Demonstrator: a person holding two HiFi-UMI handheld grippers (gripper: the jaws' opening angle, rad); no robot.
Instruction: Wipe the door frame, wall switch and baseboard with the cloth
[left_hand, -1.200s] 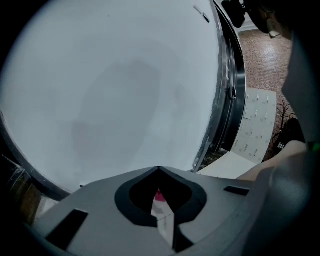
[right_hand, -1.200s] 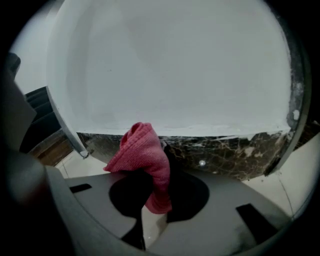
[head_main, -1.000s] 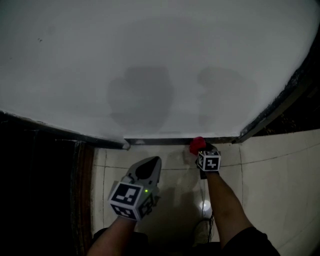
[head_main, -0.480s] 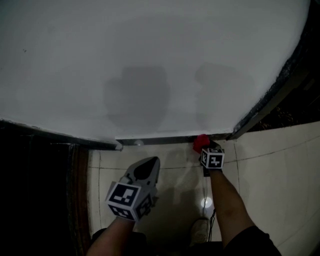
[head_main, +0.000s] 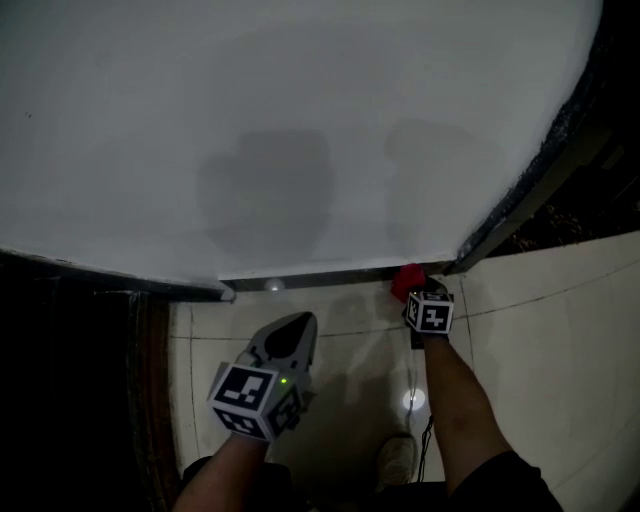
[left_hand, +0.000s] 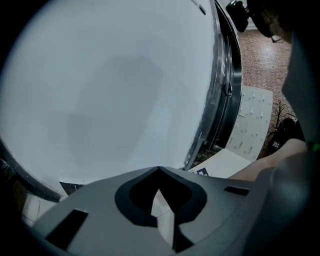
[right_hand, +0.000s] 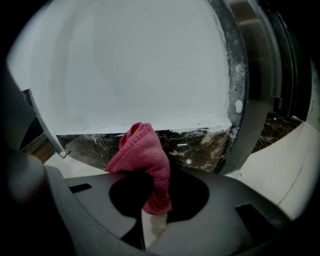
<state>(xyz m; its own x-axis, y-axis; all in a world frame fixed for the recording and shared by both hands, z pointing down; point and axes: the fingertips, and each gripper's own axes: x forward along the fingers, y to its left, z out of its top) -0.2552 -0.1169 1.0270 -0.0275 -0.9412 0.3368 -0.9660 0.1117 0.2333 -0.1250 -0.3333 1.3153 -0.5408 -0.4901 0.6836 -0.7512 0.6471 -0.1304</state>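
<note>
The red cloth (right_hand: 142, 160) is pinched in the right gripper (right_hand: 150, 172) by the baseboard (right_hand: 195, 145), right of the middle, and the left gripper (left_hand: 159, 170) is shut on nothing.

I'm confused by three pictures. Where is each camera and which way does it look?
Head view: on the head, looking steeply down at wall, baseboard, floor; both forearms, left gripper, right gripper show.
Left gripper view: on the left gripper, facing the wall; its shut, empty jaws show.
Right gripper view: on the right gripper, facing the baseboard; jaws shut on cloth.
Shared: head and right gripper views show the cloth.
</note>
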